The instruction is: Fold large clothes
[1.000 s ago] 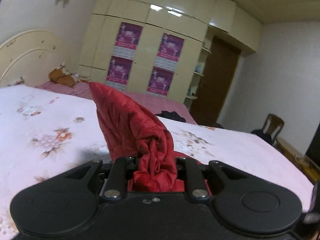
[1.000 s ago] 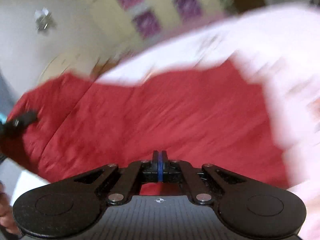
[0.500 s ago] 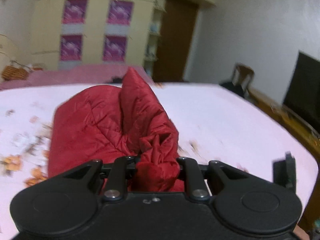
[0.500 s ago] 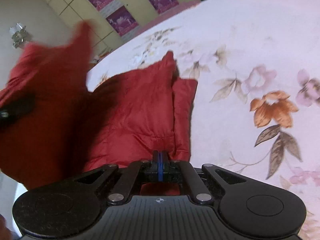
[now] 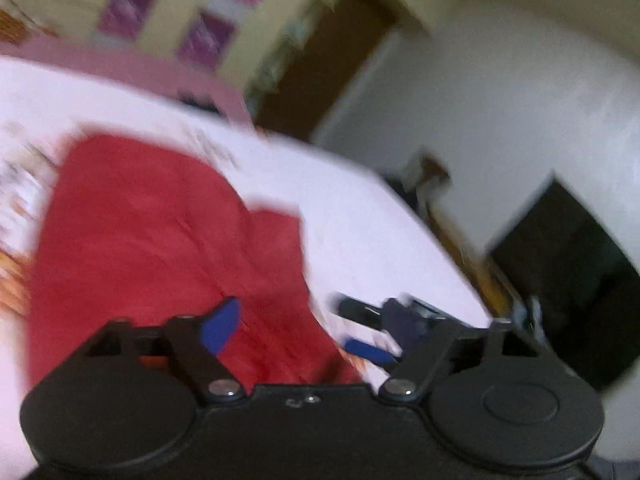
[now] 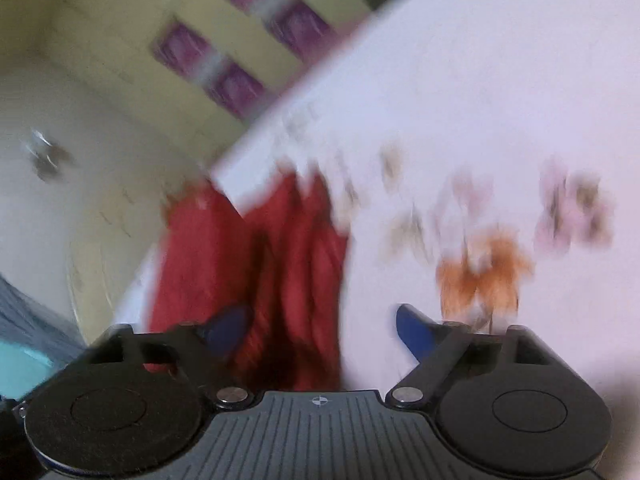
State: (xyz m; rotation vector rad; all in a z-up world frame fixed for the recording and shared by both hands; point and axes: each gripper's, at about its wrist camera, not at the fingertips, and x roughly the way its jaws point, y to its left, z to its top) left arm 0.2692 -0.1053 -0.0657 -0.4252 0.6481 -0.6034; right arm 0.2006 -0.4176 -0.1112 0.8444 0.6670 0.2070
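A red quilted jacket lies folded on the floral bed sheet. Both views are blurred by motion. My left gripper is open and empty, just above the jacket's near edge. The other gripper shows at its right. In the right wrist view the jacket lies ahead and left. My right gripper is open and empty, its left blue pad over the red cloth and its right pad over the sheet.
A cream wardrobe with purple posters and a brown door stand behind the bed. A chair and a dark screen are beyond the bed's right edge. A headboard is at the left.
Both grippers have opened and let go of the jacket. It now lies folded on the bed. Both cameras are swinging.
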